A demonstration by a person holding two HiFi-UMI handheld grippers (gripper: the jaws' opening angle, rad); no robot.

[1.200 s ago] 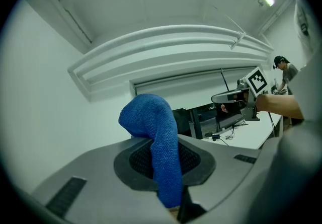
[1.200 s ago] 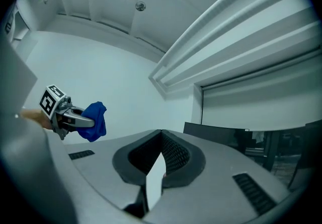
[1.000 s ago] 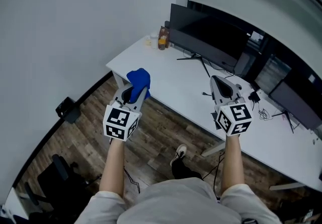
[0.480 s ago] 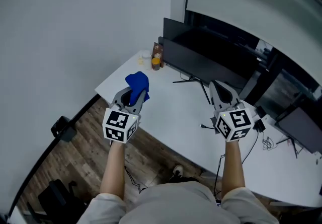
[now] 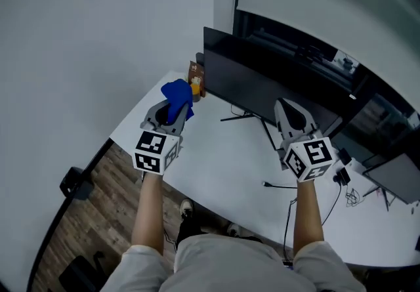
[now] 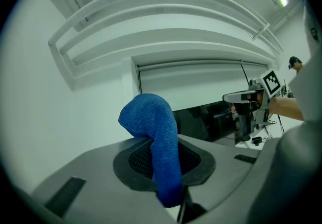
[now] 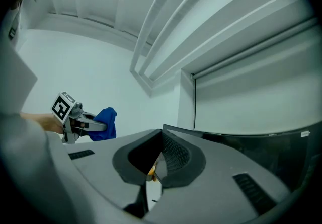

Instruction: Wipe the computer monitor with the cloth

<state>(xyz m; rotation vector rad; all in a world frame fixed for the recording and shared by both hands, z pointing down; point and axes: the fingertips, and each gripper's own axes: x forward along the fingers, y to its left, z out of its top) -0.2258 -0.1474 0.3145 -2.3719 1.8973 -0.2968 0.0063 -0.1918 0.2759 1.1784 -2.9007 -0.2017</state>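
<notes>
The wide black monitor stands on the white desk, its dark screen facing me. My left gripper is shut on a blue cloth, which bunches up above the jaws just left of the monitor's left end. In the left gripper view the cloth hangs down between the pads, with the monitor behind it. My right gripper hovers in front of the screen's middle, jaws together and nothing held. The right gripper view shows the monitor's top edge and the cloth away to the left.
Small bottles stand at the desk's far left corner beside the monitor. Cables trail over the desk under my right arm. Another dark screen sits at the right. A white wall runs along the left; a black object lies on the wooden floor.
Both grippers have come forward over the desk toward the monitor, and I stand closer to it. The cloth stays clamped in the left gripper.
</notes>
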